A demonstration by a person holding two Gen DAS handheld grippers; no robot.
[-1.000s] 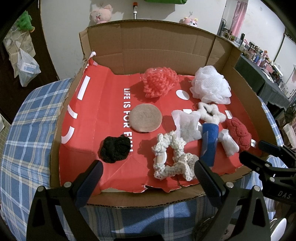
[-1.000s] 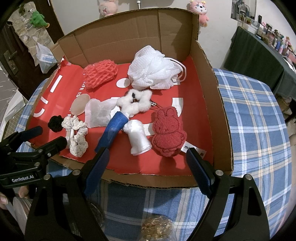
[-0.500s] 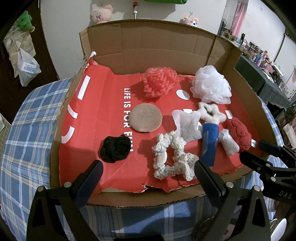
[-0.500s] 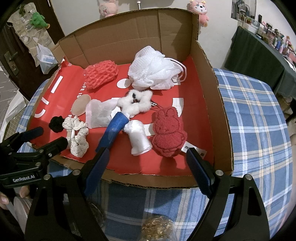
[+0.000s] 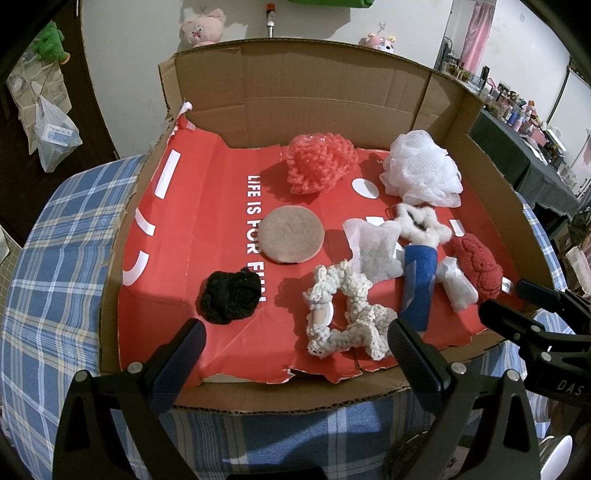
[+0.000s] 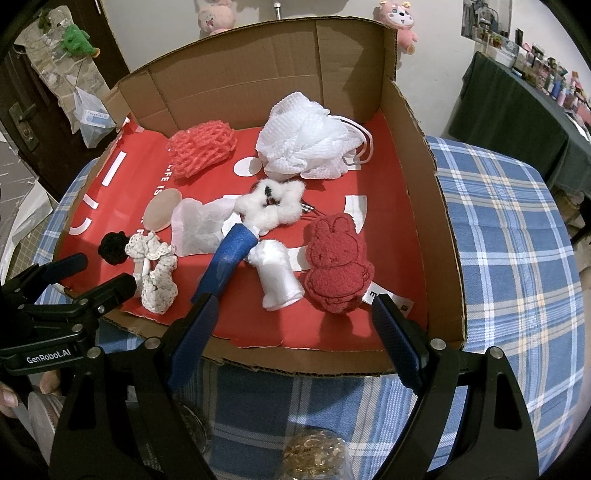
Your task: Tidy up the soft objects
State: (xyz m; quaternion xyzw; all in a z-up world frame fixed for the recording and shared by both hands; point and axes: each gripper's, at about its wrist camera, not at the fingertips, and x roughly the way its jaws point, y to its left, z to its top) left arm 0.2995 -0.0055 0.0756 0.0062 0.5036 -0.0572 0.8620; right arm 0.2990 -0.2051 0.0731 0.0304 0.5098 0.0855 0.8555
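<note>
A cardboard box [image 5: 325, 96] with a red liner holds several soft objects: a coral net pouf [image 5: 319, 166], a white mesh pouf [image 5: 423, 171], a tan round pad [image 5: 291, 234], a black scrunchie [image 5: 231, 295], a cream crochet scrunchie [image 5: 345, 314], a blue roll [image 5: 419, 284], a white fluffy piece [image 6: 273, 203] and a red bunny plush [image 6: 338, 258]. My left gripper [image 5: 295, 354] is open and empty at the box's front edge, near the cream scrunchie. My right gripper [image 6: 295, 325] is open and empty at the front edge, before the bunny plush.
The box sits on a blue plaid tablecloth [image 6: 517, 258]. A gold-coloured object [image 6: 314, 458] lies below my right gripper. Plush toys [image 5: 201, 29] hang on the back wall. A dark table with bottles [image 6: 517, 96] stands at the right.
</note>
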